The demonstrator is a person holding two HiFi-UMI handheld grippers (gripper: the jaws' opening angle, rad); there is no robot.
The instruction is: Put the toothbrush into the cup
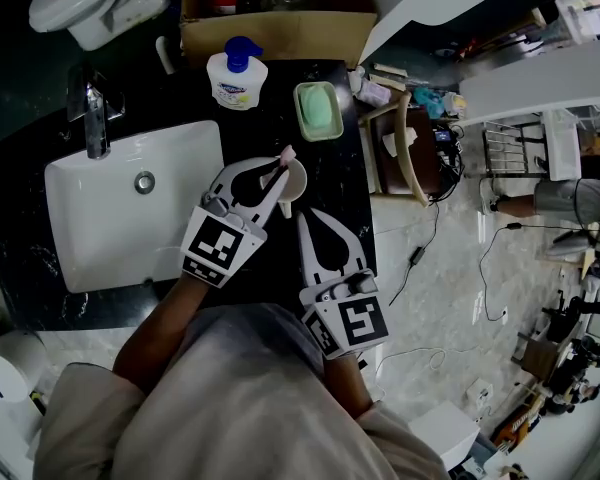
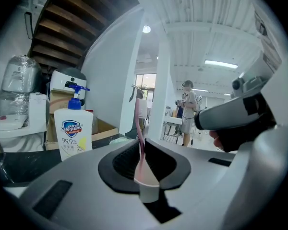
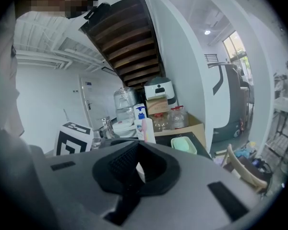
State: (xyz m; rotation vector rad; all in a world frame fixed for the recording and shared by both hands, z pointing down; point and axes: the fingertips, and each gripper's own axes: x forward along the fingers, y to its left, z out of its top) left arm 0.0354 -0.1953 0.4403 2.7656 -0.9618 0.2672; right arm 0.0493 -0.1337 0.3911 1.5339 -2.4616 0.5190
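Note:
A pink toothbrush (image 1: 285, 156) stands between the jaws of my left gripper (image 1: 277, 176), which is shut on its handle. Its head sticks out past the fingertips, over the rim of a cream cup (image 1: 296, 186) on the black counter to the right of the sink. In the left gripper view the toothbrush (image 2: 138, 128) rises upright from the left gripper (image 2: 141, 147). My right gripper (image 1: 303, 218) sits just in front of the cup, pointing at it, jaws together and holding nothing. In the right gripper view the right gripper (image 3: 137, 150) hides most of the cup.
A white sink (image 1: 110, 228) with a faucet (image 1: 95, 118) lies left of the cup. Behind the cup stand a soap bottle (image 1: 237, 76) and a green soap dish (image 1: 318, 110), with a cardboard box (image 1: 280, 33) beyond. The counter ends at the right, where a chair (image 1: 405, 148) stands.

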